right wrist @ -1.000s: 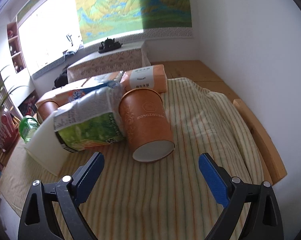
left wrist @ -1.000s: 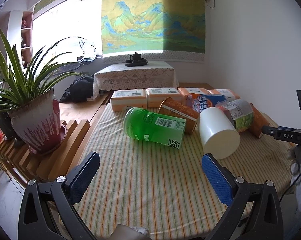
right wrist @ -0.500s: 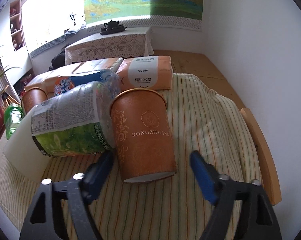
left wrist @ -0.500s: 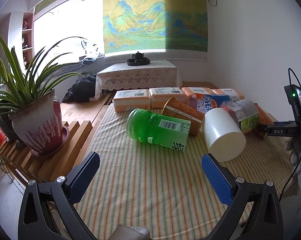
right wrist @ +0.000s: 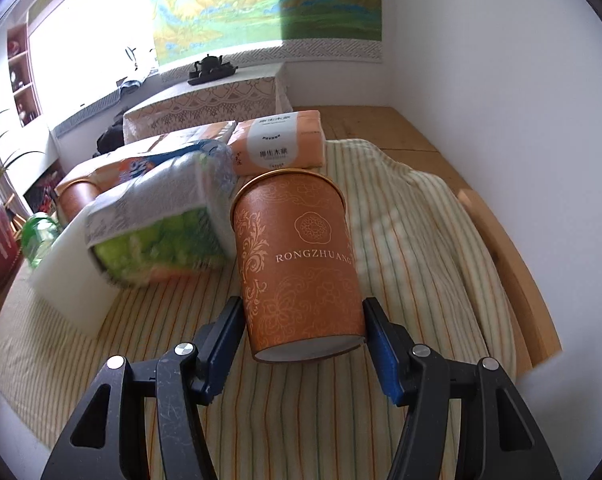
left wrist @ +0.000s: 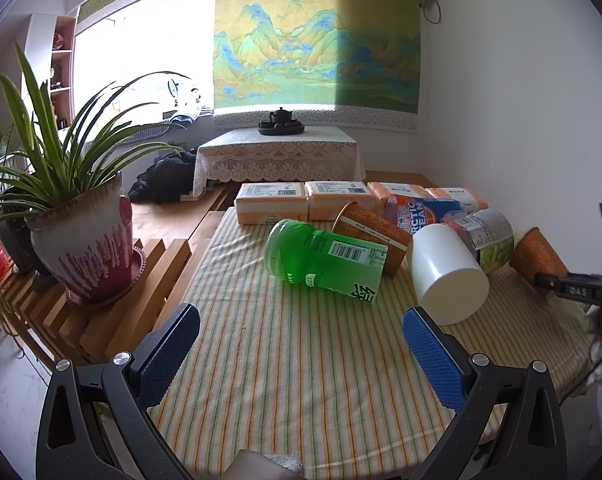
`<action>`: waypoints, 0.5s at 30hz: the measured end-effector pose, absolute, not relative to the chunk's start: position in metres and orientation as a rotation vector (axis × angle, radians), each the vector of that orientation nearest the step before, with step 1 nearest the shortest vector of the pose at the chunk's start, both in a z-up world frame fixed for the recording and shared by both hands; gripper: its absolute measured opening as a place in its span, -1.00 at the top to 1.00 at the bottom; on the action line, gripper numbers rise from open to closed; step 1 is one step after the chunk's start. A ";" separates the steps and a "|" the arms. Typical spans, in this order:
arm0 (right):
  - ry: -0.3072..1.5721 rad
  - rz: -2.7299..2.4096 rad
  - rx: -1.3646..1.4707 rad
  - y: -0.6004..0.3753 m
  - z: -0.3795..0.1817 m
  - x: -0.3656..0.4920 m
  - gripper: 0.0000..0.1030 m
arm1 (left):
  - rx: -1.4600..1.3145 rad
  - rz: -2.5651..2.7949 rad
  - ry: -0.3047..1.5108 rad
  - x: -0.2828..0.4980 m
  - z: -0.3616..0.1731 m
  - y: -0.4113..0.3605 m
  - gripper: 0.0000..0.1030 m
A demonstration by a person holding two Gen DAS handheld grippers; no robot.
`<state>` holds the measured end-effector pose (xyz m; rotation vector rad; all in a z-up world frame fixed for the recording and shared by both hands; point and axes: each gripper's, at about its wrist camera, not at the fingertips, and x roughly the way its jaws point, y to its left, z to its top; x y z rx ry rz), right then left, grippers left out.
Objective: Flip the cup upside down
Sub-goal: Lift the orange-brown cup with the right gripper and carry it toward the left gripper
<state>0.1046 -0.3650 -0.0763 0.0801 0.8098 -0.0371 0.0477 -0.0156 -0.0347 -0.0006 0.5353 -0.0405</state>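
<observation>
An orange paper cup [right wrist: 299,264] marked RONGZHUANG lies tilted, its base toward the camera and its rim away. My right gripper [right wrist: 303,322] is shut on the cup's base end, one blue pad on each side. The same cup [left wrist: 537,254] shows at the far right in the left wrist view, with the right gripper's black body beside it. My left gripper [left wrist: 301,344] is open and empty above the striped cloth [left wrist: 301,380], short of a green bottle [left wrist: 325,258] and a white cup [left wrist: 447,276] lying on their sides.
A clear bottle with a green label [right wrist: 161,232], a blue-and-orange bottle, a second orange cup [left wrist: 371,234] and several tissue packs [left wrist: 271,202] crowd the table's back. A potted plant [left wrist: 81,236] stands on wooden slats at left. A wall runs along the right.
My right gripper has moved forward and closed its jaws around the orange cup's base. The left gripper has drawn back slightly and stays open.
</observation>
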 end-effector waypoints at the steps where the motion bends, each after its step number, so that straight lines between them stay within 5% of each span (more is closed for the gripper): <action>1: 0.799 -0.041 0.088 -0.365 -0.075 0.095 -0.08 | -0.003 -0.040 0.537 0.047 -0.036 -0.015 -1.00; 15: 0.703 0.167 0.110 -0.254 -0.050 -0.003 -0.08 | -0.017 -0.008 0.504 0.029 -0.037 0.017 -1.00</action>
